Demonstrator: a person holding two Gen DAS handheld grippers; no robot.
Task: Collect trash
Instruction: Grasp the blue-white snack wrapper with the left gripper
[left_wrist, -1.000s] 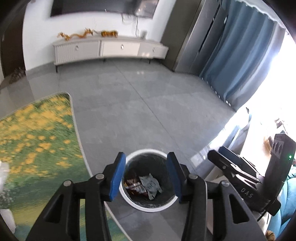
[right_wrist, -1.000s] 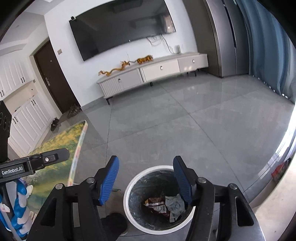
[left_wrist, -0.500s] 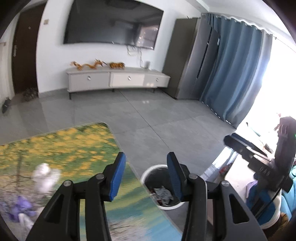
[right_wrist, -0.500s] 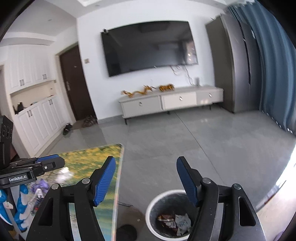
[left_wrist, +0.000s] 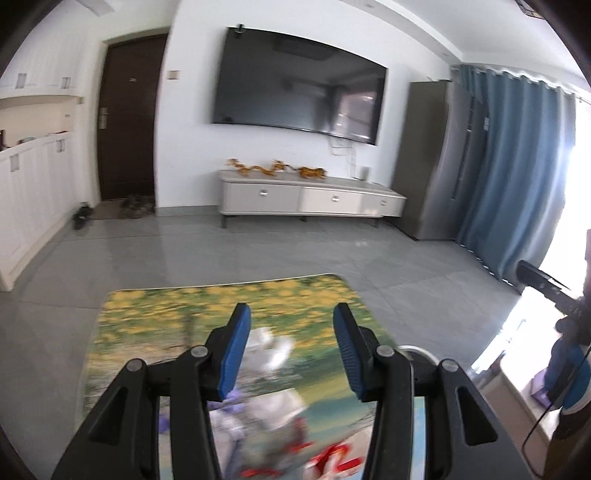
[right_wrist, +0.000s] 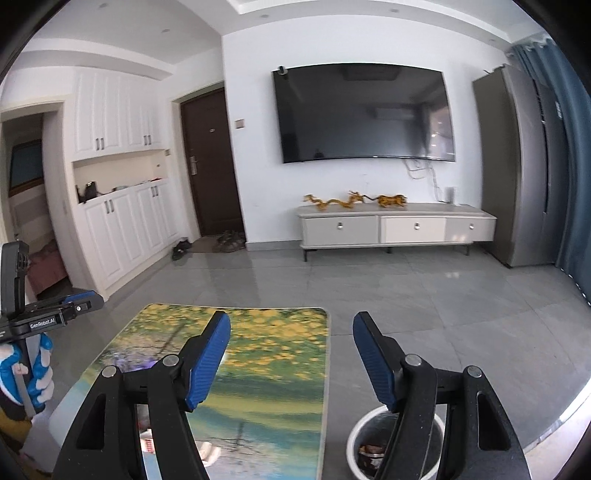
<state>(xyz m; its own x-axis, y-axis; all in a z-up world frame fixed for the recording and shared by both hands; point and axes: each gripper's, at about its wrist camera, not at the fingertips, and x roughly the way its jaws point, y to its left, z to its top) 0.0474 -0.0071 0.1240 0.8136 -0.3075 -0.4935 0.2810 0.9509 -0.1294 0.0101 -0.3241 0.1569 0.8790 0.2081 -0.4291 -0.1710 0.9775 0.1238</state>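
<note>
My left gripper is open over the flower-print table, with nothing between its blue pads. Under it lie blurred scraps: a white crumpled piece, a grey-white wrapper and a red wrapper. The white bin's rim peeks out behind the right finger. My right gripper hangs above the table's right side, its jaws opening and empty. The bin stands on the floor at lower right with wrappers inside. A gloved hand holds the left gripper at the left edge.
Grey tiled floor stretches to a white TV cabinet under a wall-mounted screen. White cupboards and a dark door stand to the left, blue curtains to the right. The right gripper shows at the right edge.
Both grippers rose and tilted up from over the bin. The left one swung left over the table's scraps. The bin dropped to the lower right. The right jaws widened.
</note>
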